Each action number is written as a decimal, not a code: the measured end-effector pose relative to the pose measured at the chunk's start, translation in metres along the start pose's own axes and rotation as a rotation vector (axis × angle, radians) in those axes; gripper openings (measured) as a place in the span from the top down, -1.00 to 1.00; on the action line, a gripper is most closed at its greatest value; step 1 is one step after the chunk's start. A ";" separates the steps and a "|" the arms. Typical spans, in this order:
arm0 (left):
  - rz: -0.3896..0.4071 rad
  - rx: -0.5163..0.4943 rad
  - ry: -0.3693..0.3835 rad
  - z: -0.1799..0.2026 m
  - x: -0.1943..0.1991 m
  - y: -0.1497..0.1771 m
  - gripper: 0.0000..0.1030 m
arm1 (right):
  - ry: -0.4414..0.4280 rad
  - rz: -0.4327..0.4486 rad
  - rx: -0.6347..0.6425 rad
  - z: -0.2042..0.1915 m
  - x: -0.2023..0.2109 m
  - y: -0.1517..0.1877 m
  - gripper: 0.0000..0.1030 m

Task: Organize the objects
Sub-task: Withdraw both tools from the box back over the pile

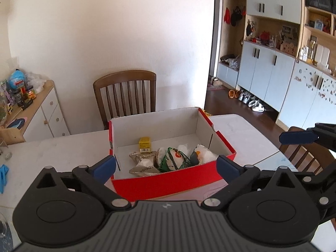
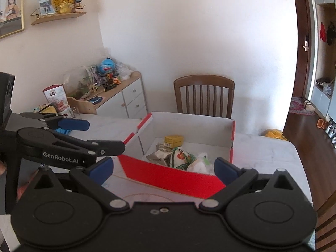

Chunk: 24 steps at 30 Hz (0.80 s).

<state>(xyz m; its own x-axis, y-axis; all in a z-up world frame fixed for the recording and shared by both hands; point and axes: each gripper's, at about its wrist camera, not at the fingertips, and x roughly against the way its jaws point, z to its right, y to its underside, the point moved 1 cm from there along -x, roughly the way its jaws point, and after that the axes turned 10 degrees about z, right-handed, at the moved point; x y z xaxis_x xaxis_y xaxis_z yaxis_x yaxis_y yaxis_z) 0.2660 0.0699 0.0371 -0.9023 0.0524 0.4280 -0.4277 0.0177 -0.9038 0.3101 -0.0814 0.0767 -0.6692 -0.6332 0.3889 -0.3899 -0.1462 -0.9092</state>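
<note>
Both the left gripper (image 1: 166,166) and right gripper (image 2: 163,169) are held spread wide and empty before the red box (image 1: 168,180) of snack packets (image 1: 175,159); any further item is best lowered gently clear of the box walls.

The box (image 1: 168,180) is bright red outside and white inside. A little carton (image 1: 145,145) in it is yellow. One snack bag (image 1: 142,161) is grey and silver — another bag (image 1: 176,160) is green and white with a red spot. The table (image 1: 52,149) is white. The far chair (image 1: 126,92) is brown wood. Both grippers are black with blue pads (image 1: 104,167) — the glove (image 1: 3,176) at the left is blue too.
</note>
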 end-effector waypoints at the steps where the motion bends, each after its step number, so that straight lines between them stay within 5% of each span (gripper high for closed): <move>1: 0.004 0.007 -0.005 0.000 0.003 0.001 -0.99 | -0.004 0.002 0.000 0.000 0.003 0.001 -0.97; 10: 0.012 0.106 -0.036 -0.013 0.027 0.017 -1.00 | -0.021 0.010 0.004 -0.003 0.027 0.016 -0.97; 24: -0.040 0.062 -0.042 0.004 0.032 0.095 -0.99 | 0.064 -0.082 0.064 0.002 0.031 0.081 -0.91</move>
<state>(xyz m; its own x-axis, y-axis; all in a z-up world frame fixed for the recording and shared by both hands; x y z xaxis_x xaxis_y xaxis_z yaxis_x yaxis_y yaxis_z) 0.1964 0.0694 -0.0351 -0.8856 0.0111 0.4644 -0.4644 -0.0425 -0.8846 0.2593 -0.1143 0.0152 -0.6764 -0.5676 0.4693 -0.4054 -0.2450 -0.8807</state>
